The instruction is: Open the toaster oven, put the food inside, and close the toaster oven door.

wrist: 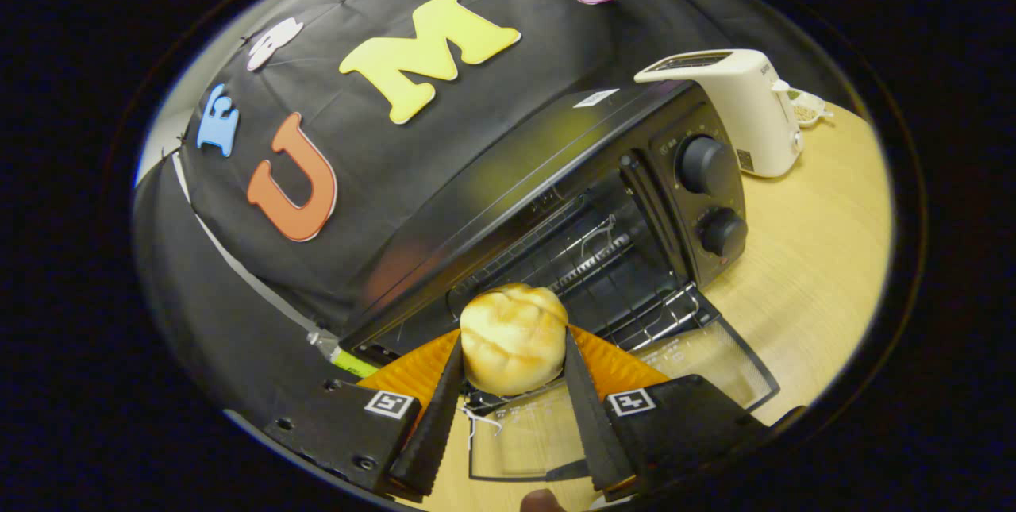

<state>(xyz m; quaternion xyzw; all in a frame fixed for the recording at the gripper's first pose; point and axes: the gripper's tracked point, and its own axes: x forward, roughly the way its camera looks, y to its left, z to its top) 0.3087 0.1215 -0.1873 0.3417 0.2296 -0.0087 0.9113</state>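
The gripper (513,353) has its fingers pressed on both sides of the bun (513,337), hovering over the dropped-down door (698,361) just outside the open toaster oven (556,179). The bun looks light and squishy, so a gentle side grip seems about right, since more would probably dent it.

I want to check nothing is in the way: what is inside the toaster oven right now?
Inside the open toaster oven a bare wire rack shows. The bun, held in the claw, hides the cavity's near middle.
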